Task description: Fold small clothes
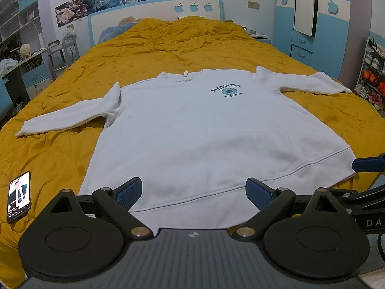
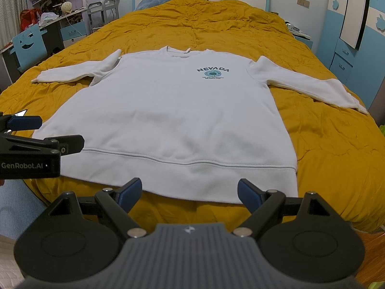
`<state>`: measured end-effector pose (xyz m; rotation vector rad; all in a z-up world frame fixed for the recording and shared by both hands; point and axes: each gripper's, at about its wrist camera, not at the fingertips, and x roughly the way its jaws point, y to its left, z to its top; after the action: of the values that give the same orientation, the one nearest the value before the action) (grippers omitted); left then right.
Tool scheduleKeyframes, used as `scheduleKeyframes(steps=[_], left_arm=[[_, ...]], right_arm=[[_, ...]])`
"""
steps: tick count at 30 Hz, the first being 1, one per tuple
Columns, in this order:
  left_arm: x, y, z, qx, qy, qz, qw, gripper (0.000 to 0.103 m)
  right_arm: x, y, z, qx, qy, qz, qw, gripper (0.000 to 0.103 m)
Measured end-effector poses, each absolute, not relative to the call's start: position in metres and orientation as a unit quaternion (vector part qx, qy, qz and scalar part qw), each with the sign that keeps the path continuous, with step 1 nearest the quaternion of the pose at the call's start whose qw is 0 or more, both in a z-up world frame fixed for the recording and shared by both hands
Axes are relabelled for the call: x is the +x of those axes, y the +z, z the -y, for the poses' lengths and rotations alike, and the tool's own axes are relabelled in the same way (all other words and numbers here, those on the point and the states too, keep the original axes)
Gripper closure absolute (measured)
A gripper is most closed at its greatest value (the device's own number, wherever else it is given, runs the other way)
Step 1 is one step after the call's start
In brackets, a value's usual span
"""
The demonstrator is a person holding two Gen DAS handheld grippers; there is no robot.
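A white sweatshirt (image 1: pixel 192 130) with a blue "NEVADA" print lies flat and face up on the yellow bedspread, both sleeves spread out sideways, hem toward me. It also shows in the right wrist view (image 2: pixel 178 110). My left gripper (image 1: pixel 193 193) is open and empty, above the hem near its left half. My right gripper (image 2: pixel 190 192) is open and empty, just short of the hem near its right part. Each gripper shows at the edge of the other's view: the right one (image 1: pixel 368 165) and the left one (image 2: pixel 43 132).
The yellow bedspread (image 1: pixel 168 45) covers the whole bed, with a blue-and-white headboard (image 1: pixel 154 7) at the far end. A phone (image 1: pixel 19 196) with a lit screen lies on the bed at the near left. A desk and shelves stand left, blue wardrobes right.
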<state>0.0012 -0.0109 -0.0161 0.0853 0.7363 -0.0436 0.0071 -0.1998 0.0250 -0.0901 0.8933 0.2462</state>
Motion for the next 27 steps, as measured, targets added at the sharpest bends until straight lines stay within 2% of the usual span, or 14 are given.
scheduleKeyframes(steps=[27], left_arm=[[0.011,-0.016,0.003,0.040,-0.019,-0.371,0.928,0.000]], right_arm=[[0.017,0.027,0.198,-0.048,0.116,-0.432,0.893,0.021]])
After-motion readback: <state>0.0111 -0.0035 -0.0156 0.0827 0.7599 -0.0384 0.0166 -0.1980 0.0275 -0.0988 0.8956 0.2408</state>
